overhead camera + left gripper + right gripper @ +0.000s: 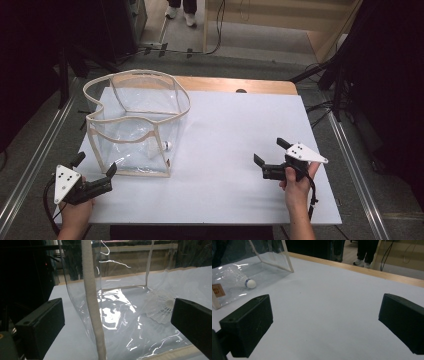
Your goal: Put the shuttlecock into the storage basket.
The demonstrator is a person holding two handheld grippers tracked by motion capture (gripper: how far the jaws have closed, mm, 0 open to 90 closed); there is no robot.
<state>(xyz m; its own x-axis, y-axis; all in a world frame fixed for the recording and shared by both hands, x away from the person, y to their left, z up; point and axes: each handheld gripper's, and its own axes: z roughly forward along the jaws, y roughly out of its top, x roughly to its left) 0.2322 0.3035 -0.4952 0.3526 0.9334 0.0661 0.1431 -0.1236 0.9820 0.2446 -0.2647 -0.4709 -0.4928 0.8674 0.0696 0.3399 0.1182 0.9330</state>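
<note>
A clear plastic bag with beige trim stands open on the white table at the left. Inside it, near the right wall, lies a white shuttlecock on its side. That shuttlecock has a white cork tip with a blue band, and its feathers show through the plastic. My left gripper is open at the bag's near left corner, its jaws either side of the beige corner seam. My right gripper is open over bare table at the right, holding nothing.
A wooden strip runs along the table's far edge. A person's shoes stand on the floor beyond, with cables nearby. Dark stands and equipment flank both sides. A small orange label sits on the bag's wall.
</note>
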